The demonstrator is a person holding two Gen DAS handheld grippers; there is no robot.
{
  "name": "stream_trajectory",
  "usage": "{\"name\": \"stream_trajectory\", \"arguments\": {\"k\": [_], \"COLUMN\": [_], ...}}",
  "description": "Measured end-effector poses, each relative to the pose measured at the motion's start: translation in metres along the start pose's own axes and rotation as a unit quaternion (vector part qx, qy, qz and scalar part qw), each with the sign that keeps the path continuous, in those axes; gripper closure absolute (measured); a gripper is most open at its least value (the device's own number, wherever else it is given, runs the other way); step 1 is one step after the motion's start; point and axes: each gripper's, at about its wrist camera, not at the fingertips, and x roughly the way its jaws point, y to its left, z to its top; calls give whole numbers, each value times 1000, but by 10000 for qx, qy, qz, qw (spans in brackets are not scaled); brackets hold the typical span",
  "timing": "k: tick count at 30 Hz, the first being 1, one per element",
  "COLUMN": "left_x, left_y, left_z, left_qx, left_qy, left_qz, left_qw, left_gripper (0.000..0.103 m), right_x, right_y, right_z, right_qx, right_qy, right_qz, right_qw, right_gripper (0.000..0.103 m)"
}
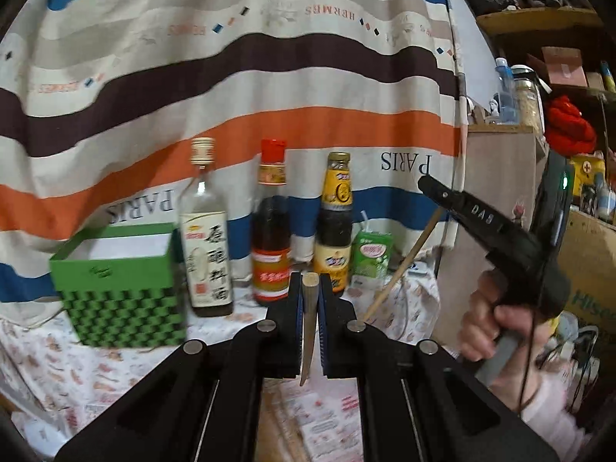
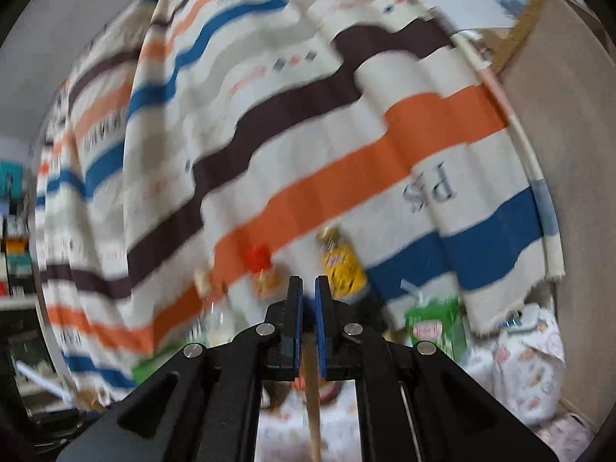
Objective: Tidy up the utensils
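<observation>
My left gripper [image 1: 310, 279] is shut on a wooden chopstick [image 1: 308, 327], whose blunt end pokes out between the jaws while its thin tip hangs toward the table. To the right, a hand holds my right gripper [image 1: 425, 184], tilted up and left. A second chopstick [image 1: 400, 265] slants down from its jaws. The right wrist view is blurred. There my right gripper [image 2: 309, 281] is shut on that chopstick [image 2: 312, 404], which hangs down below the pads. A green checkered box [image 1: 115, 281] with an open top stands at the left on the table.
Three sauce bottles [image 1: 269, 231] and a green drink carton [image 1: 371, 260] stand in a row beside the box, against a striped cloth [image 1: 269, 77]. A patterned tablecloth [image 1: 77, 365] covers the table. Cluttered shelves [image 1: 558, 77] and a cardboard box [image 1: 593, 269] fill the right side.
</observation>
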Motion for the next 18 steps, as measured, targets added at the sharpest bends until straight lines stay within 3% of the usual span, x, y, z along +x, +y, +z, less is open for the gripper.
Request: {"name": "stream_trajectory", "arguments": {"k": [5,10,14,18], "left_x": [24,56,94,126], "left_y": [-10,1,16,23], "left_z": [20,29,18,-4], "left_qx": [54,-434,-894,-1031], "left_qy": [-195,-272,138,656], "left_qz": [-86,-365,-420,-409], "left_qw": [9998,9980,9950,9917], "left_gripper": [97,97,97,97], "right_x": [13,28,45,63], "right_y": [-33,-50,-69,-77], "right_z": [-1,-9,-20,-33], "right_qx": [309,226,589,697], "right_qy": [-67,135,522,969], "right_qz": [-244,-494,-533,-699], "right_qw": [9992,9984,9955,9904], "right_gripper": [96,96,96,96]}}
